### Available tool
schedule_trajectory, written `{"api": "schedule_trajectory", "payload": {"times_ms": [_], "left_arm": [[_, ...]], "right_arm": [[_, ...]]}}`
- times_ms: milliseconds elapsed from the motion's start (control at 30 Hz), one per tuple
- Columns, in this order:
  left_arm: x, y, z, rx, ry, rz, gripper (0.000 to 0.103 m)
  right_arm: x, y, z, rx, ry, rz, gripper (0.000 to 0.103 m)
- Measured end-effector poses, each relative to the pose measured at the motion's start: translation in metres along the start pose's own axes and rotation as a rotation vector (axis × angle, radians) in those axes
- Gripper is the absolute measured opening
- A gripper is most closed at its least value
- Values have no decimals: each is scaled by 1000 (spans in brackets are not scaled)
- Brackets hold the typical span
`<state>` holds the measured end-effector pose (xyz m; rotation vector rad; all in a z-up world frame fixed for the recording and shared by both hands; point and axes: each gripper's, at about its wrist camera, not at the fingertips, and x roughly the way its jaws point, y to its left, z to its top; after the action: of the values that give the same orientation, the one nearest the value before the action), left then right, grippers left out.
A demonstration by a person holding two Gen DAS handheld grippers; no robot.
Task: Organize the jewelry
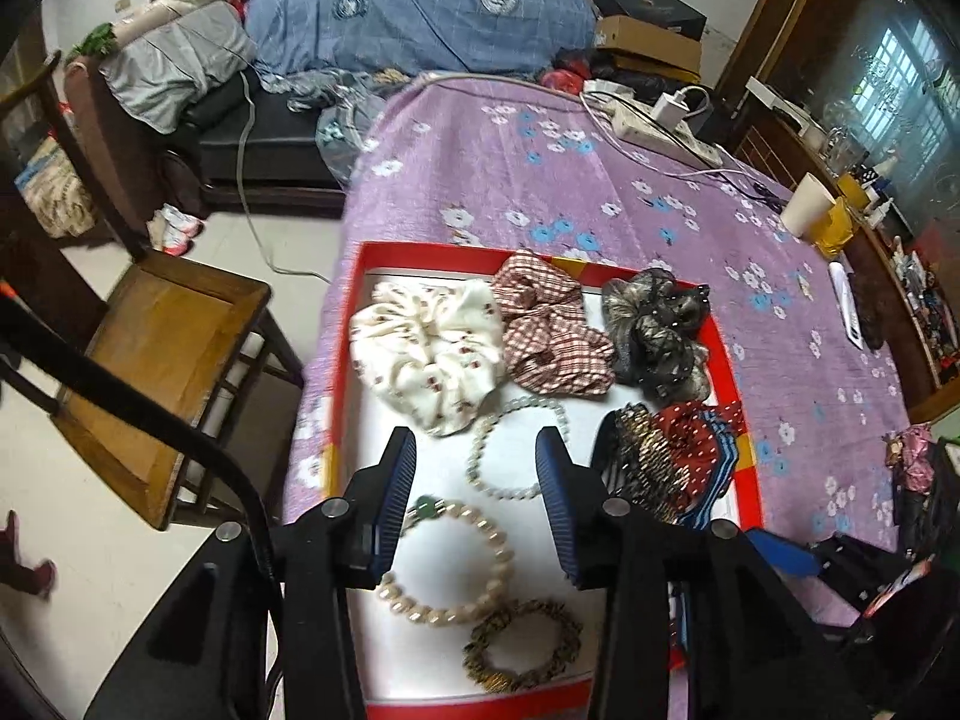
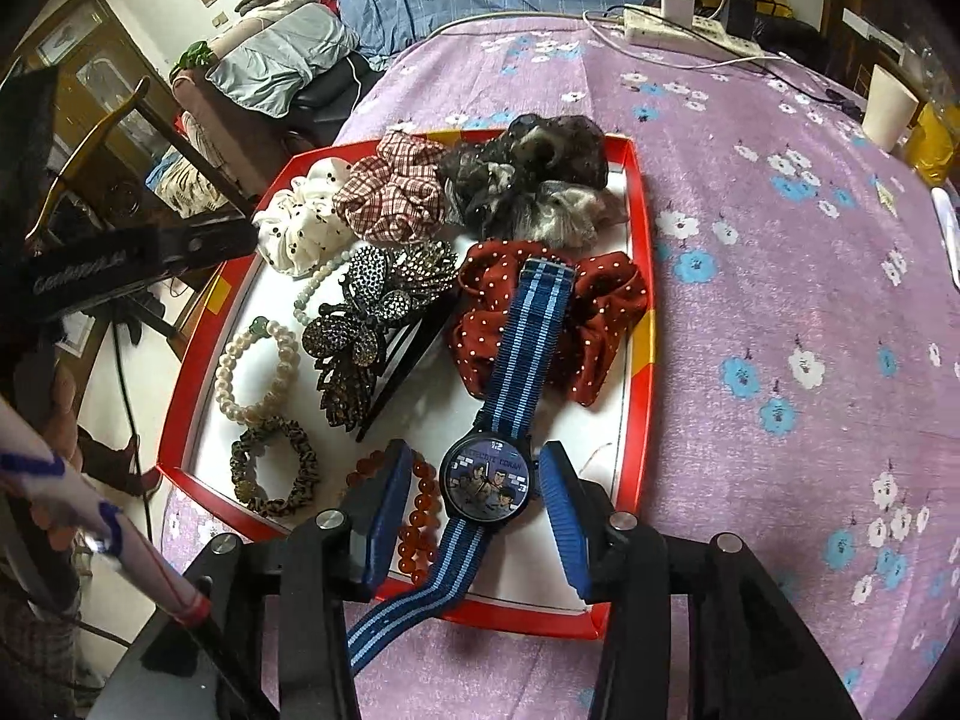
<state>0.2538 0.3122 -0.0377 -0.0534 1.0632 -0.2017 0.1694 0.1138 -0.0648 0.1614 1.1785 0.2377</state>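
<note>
The watch (image 2: 487, 483) lying at the near edge of the red tray (image 2: 637, 228) bears a "12" at the top of its cartoon dial over a line of lettering that seems to end in "CONAN", its start too blurred to read.

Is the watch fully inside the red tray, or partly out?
Partly out: the watch face lies inside the red tray, but one strap end hangs over its near rim.

Purple floral tablecloth (image 1: 540, 180), wooden chair (image 1: 174, 348), pale tile floor (image 1: 120, 540), cluttered sofa w/ blue blanket (image 1: 420, 18)
</note>
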Motion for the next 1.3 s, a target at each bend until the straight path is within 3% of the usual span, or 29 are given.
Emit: {"api": "schedule_trajectory", "payload": {"times_ms": [233, 433, 767, 1300], "left_arm": [[-24, 7, -20, 3, -68, 110, 45], [-40, 4, -40, -20, -89, 153, 47], [-90, -43, -84, -21, -149, 262, 54], [-139, -140, -143, 16, -206, 262, 55]], "right_arm": [[-14, -1, -10, 28, -29, -22, 49], [-29, 0, -24, 35, -50, -27, 49], [-66, -14, -49, 7, -104, 3, 54], [-133, -65, -107, 1, -166, -1, 56]]}}
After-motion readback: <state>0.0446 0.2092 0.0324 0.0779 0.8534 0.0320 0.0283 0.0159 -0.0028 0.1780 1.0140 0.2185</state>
